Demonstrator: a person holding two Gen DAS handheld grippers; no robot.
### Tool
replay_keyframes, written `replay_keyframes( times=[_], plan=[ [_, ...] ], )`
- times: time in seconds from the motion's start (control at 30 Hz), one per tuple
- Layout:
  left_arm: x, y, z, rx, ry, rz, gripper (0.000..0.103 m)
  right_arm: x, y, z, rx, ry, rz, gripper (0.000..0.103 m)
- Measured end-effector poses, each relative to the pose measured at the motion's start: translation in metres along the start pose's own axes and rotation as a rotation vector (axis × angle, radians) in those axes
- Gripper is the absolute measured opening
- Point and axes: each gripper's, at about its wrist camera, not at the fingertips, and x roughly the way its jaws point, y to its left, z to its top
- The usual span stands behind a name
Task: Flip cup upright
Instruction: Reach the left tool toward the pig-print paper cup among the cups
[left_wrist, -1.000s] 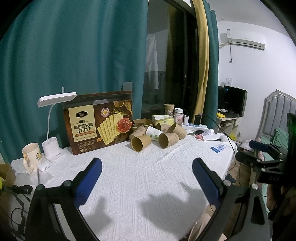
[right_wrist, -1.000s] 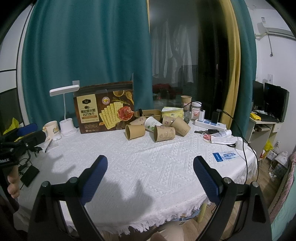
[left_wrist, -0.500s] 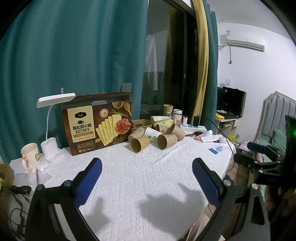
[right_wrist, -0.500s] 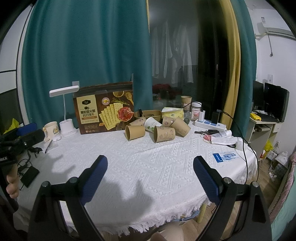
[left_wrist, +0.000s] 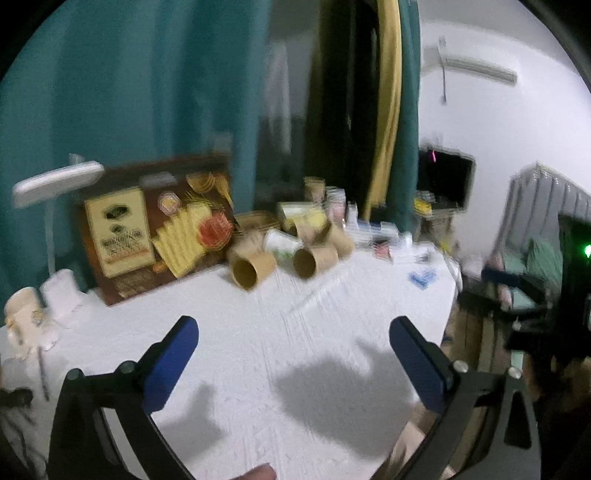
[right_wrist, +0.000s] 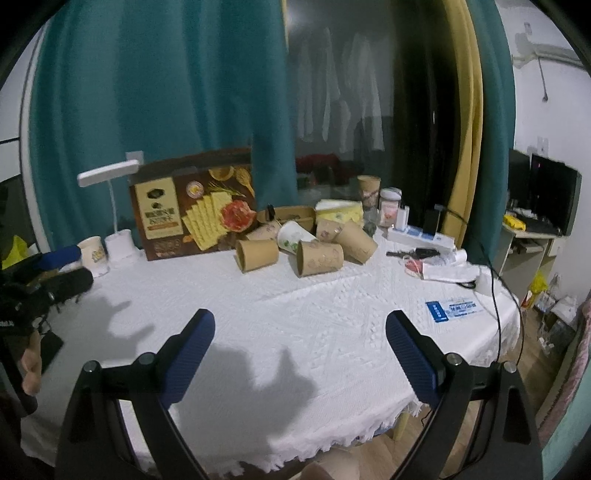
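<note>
My left gripper hung over the near edge of the counter, its blue fingers spread as wide as they go; they had just been opening further, and nothing was between them. My right gripper hovered over the same near edge with its fingers equally far apart and holding nothing. The left view was smeared by blur.

Toward the right edge of the white cloth lay a blue and white card. Past the bare middle, close to the far edge, sat a cluster of paper cups on their sides. The nearest two were a brown cup and a second brown cup just beside it, both with their mouths turned toward me. A white cup lay behind and between them, touching more tipped brown cups farther back.

At the far edge stood a cracker box, with a white desk lamp and a mug at the far left corner. One brown cup stood upright at the back.
</note>
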Motion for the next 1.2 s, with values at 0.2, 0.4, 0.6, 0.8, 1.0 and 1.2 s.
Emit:
replay_keyframes(
  times=[0.2, 0.4, 0.6, 0.8, 1.0, 1.2],
  plan=[
    [0.095, -0.016, 0.022, 0.181, 0.15, 0.006, 0.103, 0.059, -0.046, 0.007, 0.069, 0.073, -0.034, 0.093],
    [0.188, -0.038, 0.033, 0.343, 0.27, 0.017, 0.103, 0.111, -0.096, 0.012, 0.124, 0.121, -0.071, 0.093],
    [0.259, -0.065, 0.061, 0.501, 0.28, -0.011, 0.103, 0.155, -0.131, 0.01, 0.172, 0.175, -0.072, 0.093],
    [0.316, -0.094, 0.081, 0.643, 0.281, -0.022, 0.103, 0.179, -0.149, 0.004, 0.211, 0.202, -0.066, 0.093],
    [0.365, -0.112, 0.084, 0.755, 0.317, -0.024, 0.098, 0.191, -0.168, -0.003, 0.252, 0.229, -0.072, 0.093],
    [0.392, -0.112, 0.074, 0.853, 0.383, -0.011, 0.083, 0.195, -0.179, -0.006, 0.28, 0.238, -0.078, 0.093]
  ],
)
